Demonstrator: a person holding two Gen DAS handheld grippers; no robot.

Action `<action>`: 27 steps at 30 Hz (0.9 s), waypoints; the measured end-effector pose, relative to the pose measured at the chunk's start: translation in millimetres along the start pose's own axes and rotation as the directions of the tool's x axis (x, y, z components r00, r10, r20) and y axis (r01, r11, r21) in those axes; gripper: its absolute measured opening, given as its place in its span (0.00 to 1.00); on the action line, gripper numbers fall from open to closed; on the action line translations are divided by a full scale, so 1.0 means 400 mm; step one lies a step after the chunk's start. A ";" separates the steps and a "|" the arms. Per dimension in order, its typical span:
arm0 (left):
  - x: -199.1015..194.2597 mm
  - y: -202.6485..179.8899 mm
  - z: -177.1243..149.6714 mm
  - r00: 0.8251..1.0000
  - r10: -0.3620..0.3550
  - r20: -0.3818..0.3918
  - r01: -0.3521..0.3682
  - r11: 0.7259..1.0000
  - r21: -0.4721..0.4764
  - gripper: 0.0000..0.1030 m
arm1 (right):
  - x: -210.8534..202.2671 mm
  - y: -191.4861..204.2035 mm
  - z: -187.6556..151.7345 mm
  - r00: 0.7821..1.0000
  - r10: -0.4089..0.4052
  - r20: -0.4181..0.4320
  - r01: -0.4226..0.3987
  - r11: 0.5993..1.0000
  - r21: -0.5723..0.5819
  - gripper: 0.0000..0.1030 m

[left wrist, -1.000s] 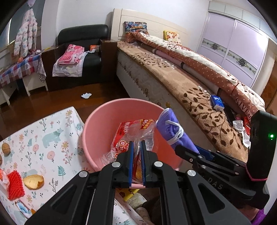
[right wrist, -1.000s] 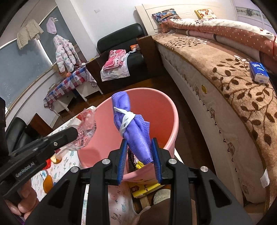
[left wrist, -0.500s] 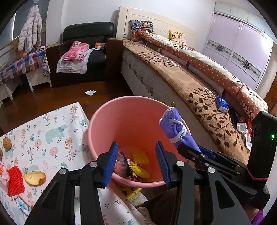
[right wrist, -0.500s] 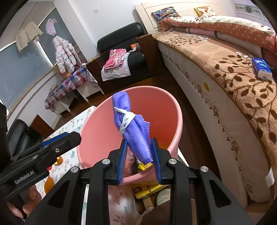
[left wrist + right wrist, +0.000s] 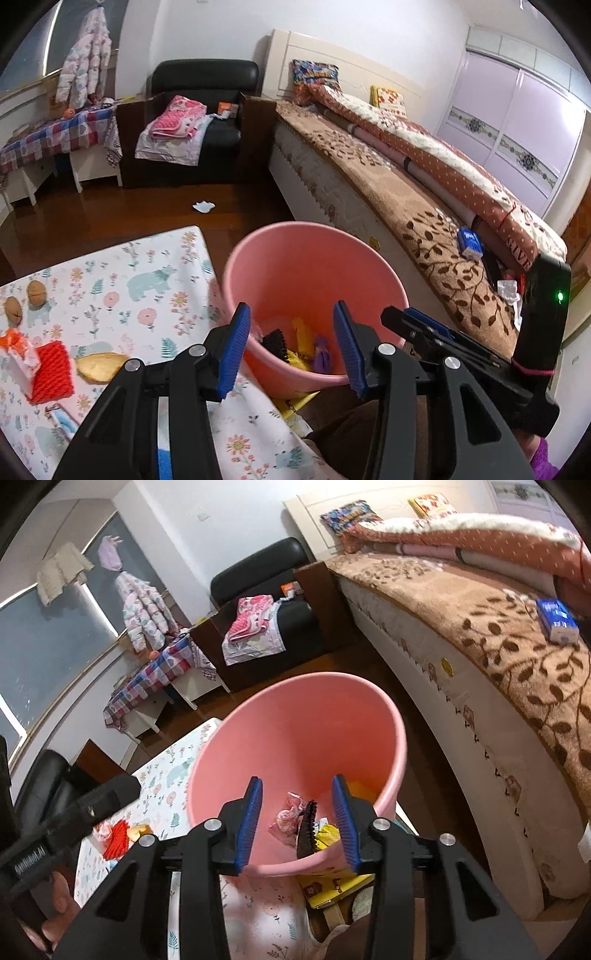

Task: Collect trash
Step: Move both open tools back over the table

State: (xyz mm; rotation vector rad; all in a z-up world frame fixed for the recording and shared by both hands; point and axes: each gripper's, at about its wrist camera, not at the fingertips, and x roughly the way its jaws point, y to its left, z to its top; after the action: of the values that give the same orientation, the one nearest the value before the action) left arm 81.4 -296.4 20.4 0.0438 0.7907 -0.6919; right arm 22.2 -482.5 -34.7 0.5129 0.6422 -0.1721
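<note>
A pink bucket point(image 5: 258, 247) point(image 5: 384, 709) stands between the flowered table and the bed. At its bottom lie a black comb point(image 5: 276, 341) point(image 5: 306, 829), yellow wrappers point(image 5: 301, 330), a pink wrapper point(image 5: 286, 818) and a purple bundle point(image 5: 322, 355). My left gripper point(image 5: 291, 347) hangs over the bucket's near rim, jaws opening, nothing between them. My right gripper point(image 5: 297, 823) is also over the near rim, its jaws opening and empty. In the left wrist view the right gripper point(image 5: 417, 326) reaches in from the right.
On the table's flowered cloth point(image 5: 155, 302) lie a red mesh pad point(image 5: 50, 369), a yellow peel point(image 5: 98, 367), two walnuts point(image 5: 37, 291) and an orange-white packet point(image 5: 16, 354). A white scrap point(image 5: 203, 206) lies on the floor. A blue tissue pack point(image 5: 469, 242) sits on the bed.
The left gripper let its red-printed plastic bag fall into the bucket and opened wide. The right gripper has now let go of the purple bundle, which dropped into the bucket.
</note>
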 end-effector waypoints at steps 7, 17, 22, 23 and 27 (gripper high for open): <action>-0.113 0.068 0.004 0.997 0.048 0.064 -0.046 0.998 -0.038 0.47 | -0.042 0.079 -0.018 0.999 0.021 0.032 -0.018 0.996 -0.089 0.39; -0.321 0.243 -0.013 0.966 0.202 0.164 -0.182 0.975 -0.128 0.51 | -0.075 0.183 -0.061 0.996 0.082 0.027 -0.076 0.982 -0.171 0.39; -0.400 0.343 -0.044 0.940 0.292 0.174 -0.257 0.945 -0.202 0.51 | -0.069 0.232 -0.087 0.994 0.110 -0.003 -0.109 0.974 -0.199 0.39; -0.415 0.367 -0.053 0.935 0.311 0.170 -0.272 0.937 -0.221 0.51 | -0.068 0.239 -0.091 0.993 0.115 -0.008 -0.114 0.972 -0.203 0.39; -0.444 0.436 -0.095 0.923 0.358 0.141 -0.311 0.910 -0.275 0.51 | -0.058 0.270 -0.107 0.990 0.134 -0.035 -0.138 0.964 -0.225 0.39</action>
State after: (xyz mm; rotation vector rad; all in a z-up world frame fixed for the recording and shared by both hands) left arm 71.0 -50.7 74.4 -0.1104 0.6598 -0.2600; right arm 14.5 -368.0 -6.2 0.3363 0.6343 0.0365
